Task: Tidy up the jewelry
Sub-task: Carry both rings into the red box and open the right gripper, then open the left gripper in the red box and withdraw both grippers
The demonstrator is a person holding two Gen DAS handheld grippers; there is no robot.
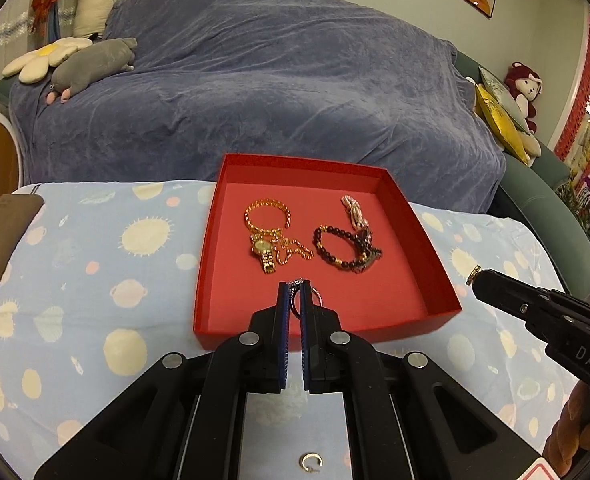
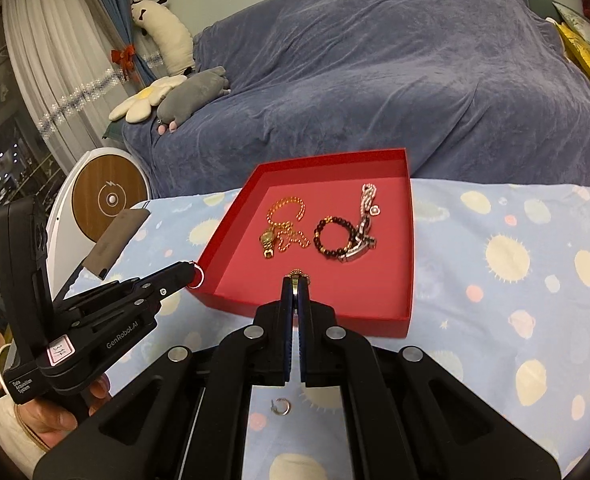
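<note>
A red open box (image 1: pixel 439 276) (image 2: pixel 411 256) sits on the blue patterned cloth. Inside lie a gold chain with a gold watch (image 1: pixel 267 236) (image 2: pixel 283 226), a dark bead bracelet (image 1: pixel 341 246) (image 2: pixel 331 236) and a pinkish silver chain (image 1: pixel 353 210) (image 2: pixel 367 200). My left gripper (image 1: pixel 295 285) (image 2: pixel 193 271) is shut on a silver ring (image 1: pixel 315 295) (image 2: pixel 198 274) over the box's near edge. My right gripper (image 2: pixel 296 278) (image 1: pixel 475 278) is shut on a gold ring (image 2: pixel 297 274) (image 1: pixel 473 274), just right of the box. A small open ring (image 1: pixel 310 462) (image 2: pixel 282 406) lies on the cloth below the grippers.
A blue-covered sofa (image 1: pixel 275 92) stands behind the table, with plush toys (image 1: pixel 95 64) on it. A brown flat case (image 1: pixel 3 240) (image 2: pixel 113 242) lies at the cloth's left end. A round white device (image 2: pixel 103 200) stands left of the table.
</note>
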